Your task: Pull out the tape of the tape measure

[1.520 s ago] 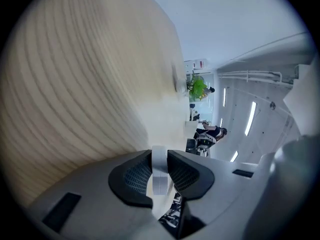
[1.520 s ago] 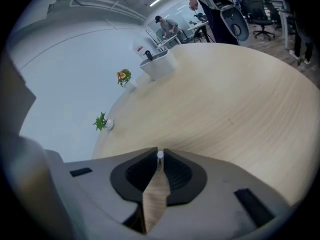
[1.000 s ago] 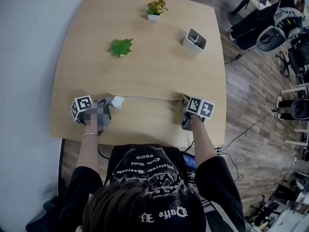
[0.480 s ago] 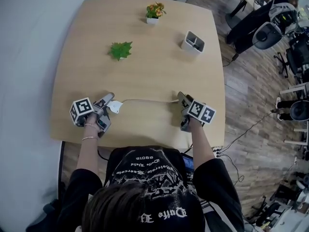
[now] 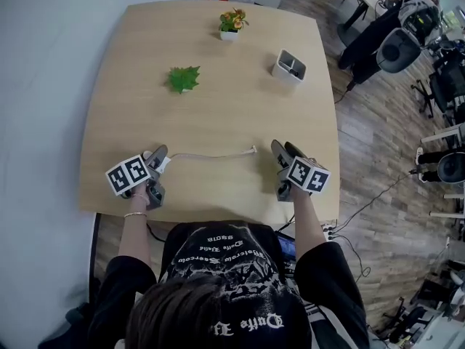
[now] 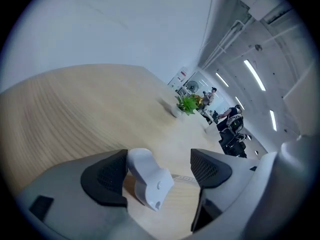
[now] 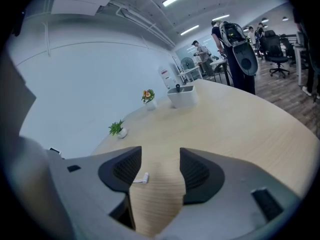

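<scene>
The white tape measure case (image 5: 164,163) lies on the wooden table (image 5: 218,107) between the jaws of my left gripper (image 5: 157,167). In the left gripper view the case (image 6: 147,176) sits close to the left pad (image 6: 107,176), and a wide gap separates it from the right pad. Those jaws have just been opening. The pulled-out tape (image 5: 214,153) runs right to its end hook (image 5: 253,150), which lies loose. My right gripper (image 5: 288,151) hovers just right of the hook (image 7: 142,178), and its jaws, which have just been opening, hold nothing.
A small green plant (image 5: 184,77), a potted flower (image 5: 232,20) and a white holder (image 5: 290,62) stand on the far half of the table. Office chairs (image 5: 396,46) and desks are off to the right, over wooden floor.
Both grippers opened and let go: the left released the case, the right released the tape's end. Both lifted a little, the left one rolled, and the tape now lies slack.
</scene>
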`<state>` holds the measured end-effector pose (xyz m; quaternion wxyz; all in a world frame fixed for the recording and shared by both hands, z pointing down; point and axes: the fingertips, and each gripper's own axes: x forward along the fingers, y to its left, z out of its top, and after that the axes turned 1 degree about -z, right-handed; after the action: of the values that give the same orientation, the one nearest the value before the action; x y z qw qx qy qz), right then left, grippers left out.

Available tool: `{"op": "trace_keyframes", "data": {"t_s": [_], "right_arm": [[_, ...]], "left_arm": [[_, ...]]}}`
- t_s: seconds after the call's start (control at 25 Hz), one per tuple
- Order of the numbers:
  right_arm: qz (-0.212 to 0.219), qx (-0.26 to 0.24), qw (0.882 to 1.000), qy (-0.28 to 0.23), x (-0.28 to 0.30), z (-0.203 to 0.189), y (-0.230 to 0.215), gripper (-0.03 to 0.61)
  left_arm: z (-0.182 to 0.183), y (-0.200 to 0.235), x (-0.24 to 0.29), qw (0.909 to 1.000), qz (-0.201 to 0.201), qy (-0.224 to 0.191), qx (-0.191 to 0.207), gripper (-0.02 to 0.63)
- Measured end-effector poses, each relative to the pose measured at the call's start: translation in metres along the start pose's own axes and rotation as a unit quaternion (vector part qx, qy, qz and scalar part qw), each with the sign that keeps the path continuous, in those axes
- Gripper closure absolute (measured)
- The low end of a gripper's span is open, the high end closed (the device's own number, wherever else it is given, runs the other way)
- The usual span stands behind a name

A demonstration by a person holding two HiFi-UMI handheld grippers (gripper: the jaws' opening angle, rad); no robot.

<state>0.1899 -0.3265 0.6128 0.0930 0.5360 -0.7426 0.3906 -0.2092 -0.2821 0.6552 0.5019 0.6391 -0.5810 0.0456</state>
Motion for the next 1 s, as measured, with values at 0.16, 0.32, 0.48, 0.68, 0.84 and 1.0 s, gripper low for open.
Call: {"op": "trace_keyframes", "data": {"t_s": [0.16,0.32,0.48,0.68,0.84,1.0], "right_arm": [[0.013,-0.006,1.000,-0.010,-0.003,-0.001,0.013,0.328],[0.024,-0.020,0.999,-0.011,-0.005,-0.003,0.024,0.328],[0.031,-0.033,0.999,-0.018,-0.006,-0.002,0.032,0.328],[0.042,-0.098,0.993,-0.057,-0.019,0.011,0.053,0.328],[0.040,-0.166,0.980,-0.103,-0.046,0.024,0.077,0.328],[0.026,-0.193,0.968,-0.159,-0.074,0.027,0.097,0.328]], "left_arm": [[0.000,0.011,-0.005,0.9993,0.021,0.000,0.031,0.195],[0.006,0.022,-0.014,0.9913,0.068,0.001,0.113,0.193],[0.012,0.019,-0.020,0.9952,0.033,-0.010,0.091,0.193],[0.024,-0.004,-0.044,0.9911,-0.009,-0.054,0.122,0.193],[0.029,-0.051,-0.076,0.9763,-0.088,-0.089,0.177,0.193],[0.032,-0.094,-0.107,0.9448,-0.129,-0.136,0.268,0.193]]}}
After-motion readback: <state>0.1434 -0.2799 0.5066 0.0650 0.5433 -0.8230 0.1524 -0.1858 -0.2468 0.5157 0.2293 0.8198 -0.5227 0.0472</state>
